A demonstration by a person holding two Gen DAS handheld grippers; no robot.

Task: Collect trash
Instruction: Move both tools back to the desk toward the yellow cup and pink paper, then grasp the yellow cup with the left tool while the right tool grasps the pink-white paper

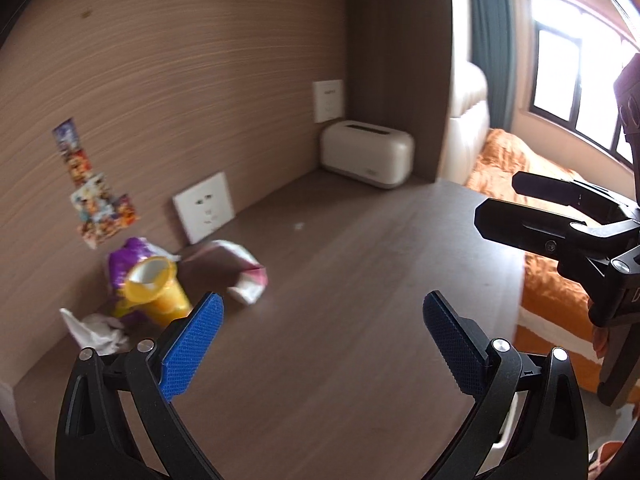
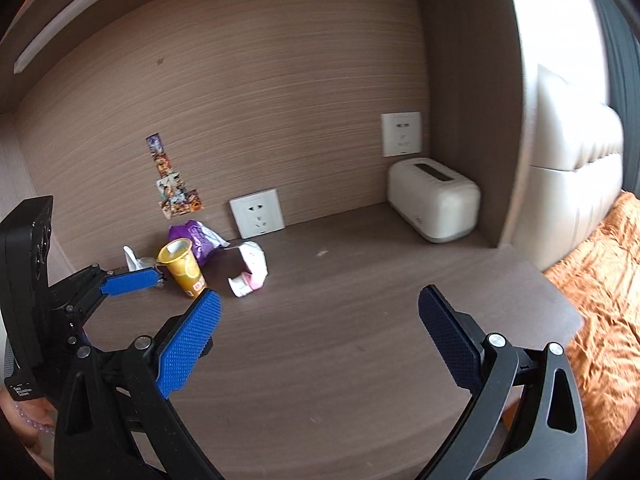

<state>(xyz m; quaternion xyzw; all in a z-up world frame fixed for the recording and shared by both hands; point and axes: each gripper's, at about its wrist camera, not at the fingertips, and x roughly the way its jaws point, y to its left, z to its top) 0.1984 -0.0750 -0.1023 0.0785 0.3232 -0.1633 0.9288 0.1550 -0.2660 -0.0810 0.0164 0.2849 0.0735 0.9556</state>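
Note:
Trash lies on a brown desk [image 1: 340,280] by the back wall: a yellow paper cup [image 1: 154,288] on its side, a purple wrapper [image 1: 128,258] behind it, a white-pink wrapper [image 1: 248,276] to its right and a crumpled white tissue [image 1: 94,328] to its left. The same cup [image 2: 184,266], purple wrapper [image 2: 196,240], white-pink wrapper [image 2: 250,268] and tissue [image 2: 132,260] show in the right wrist view. My left gripper [image 1: 324,312] is open and empty, close to the cup. My right gripper [image 2: 320,308] is open and empty, farther back over the desk [image 2: 360,320].
A white toaster-shaped box [image 1: 366,154] stands in the back right corner. Wall sockets [image 1: 204,212] and stickers [image 1: 96,200] are on the wood back panel. A bed with an orange cover [image 2: 600,300] lies right of the desk edge. A window [image 1: 576,80] is at far right.

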